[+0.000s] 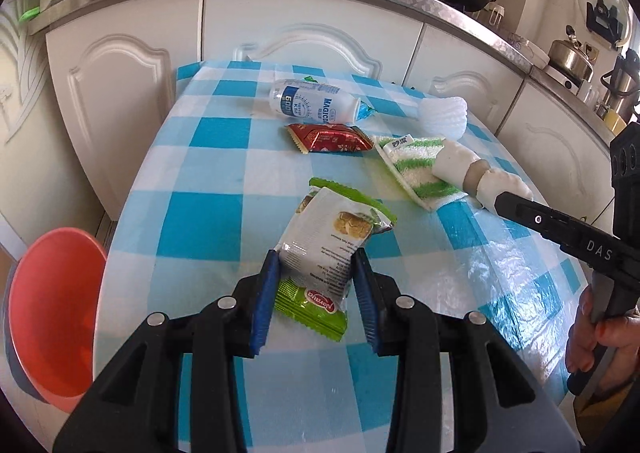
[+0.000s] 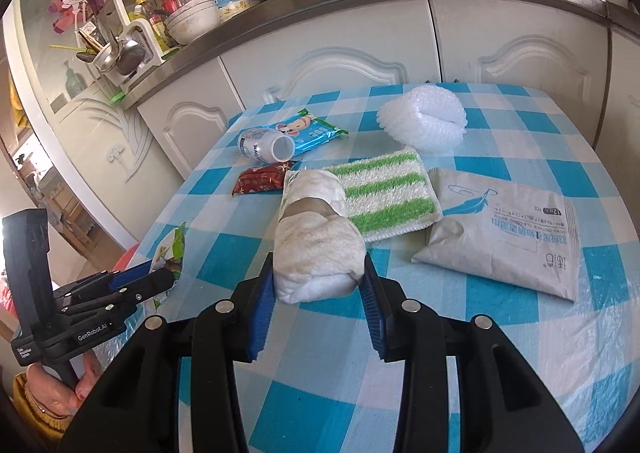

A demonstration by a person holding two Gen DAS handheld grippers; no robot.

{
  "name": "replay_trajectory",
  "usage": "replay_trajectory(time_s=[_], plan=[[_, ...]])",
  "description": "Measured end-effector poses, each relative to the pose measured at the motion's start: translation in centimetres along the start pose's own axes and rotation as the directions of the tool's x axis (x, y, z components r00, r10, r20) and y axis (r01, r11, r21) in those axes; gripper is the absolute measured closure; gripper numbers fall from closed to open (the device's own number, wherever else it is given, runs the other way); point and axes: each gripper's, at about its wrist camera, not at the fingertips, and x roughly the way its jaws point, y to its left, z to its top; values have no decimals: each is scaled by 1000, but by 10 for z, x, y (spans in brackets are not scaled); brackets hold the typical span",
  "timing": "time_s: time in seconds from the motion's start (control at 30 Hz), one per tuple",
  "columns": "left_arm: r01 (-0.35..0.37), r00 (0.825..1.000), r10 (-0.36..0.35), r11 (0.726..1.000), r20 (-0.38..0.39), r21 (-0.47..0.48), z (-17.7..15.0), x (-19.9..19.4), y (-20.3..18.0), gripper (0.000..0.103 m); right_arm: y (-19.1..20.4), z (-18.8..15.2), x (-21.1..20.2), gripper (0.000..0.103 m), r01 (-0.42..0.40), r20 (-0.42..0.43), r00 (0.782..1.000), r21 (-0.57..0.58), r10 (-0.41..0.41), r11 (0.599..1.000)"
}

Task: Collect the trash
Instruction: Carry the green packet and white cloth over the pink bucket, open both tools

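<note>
My left gripper (image 1: pixel 316 265) is closed around a white and green snack wrapper (image 1: pixel 332 237), its blue pads touching both sides, low over the checked tablecloth (image 1: pixel 200 237). My right gripper (image 2: pixel 320 273) is closed around a rolled white tissue bundle (image 2: pixel 316 249) that lies partly on a green striped cloth (image 2: pixel 380 189). The bundle also shows in the left wrist view (image 1: pixel 476 173). A white bottle (image 1: pixel 312 105), a red wrapper (image 1: pixel 328 137), a blue wrapper (image 2: pixel 312 131) and white foam netting (image 2: pixel 424 117) lie further back.
An orange bin (image 1: pixel 52 313) stands by the table's left edge. A grey tissue pack (image 2: pixel 504 237) lies at the right. White kitchen cabinets (image 1: pixel 312 29) and a cluttered counter stand behind the table.
</note>
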Motion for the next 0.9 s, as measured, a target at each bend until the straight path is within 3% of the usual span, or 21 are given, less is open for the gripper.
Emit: replay_trajectory(time_s=[0.47,0.9], plan=[[-55,998,56,994,10,-96,-48,-56,46,64,26,-23,-20,62,-42,-30,999,4,42,999],[-97,993,108,976,46,-196,-67,-86,96,64,86,-29,-19,62,-97,-68,994,-101,90,990]])
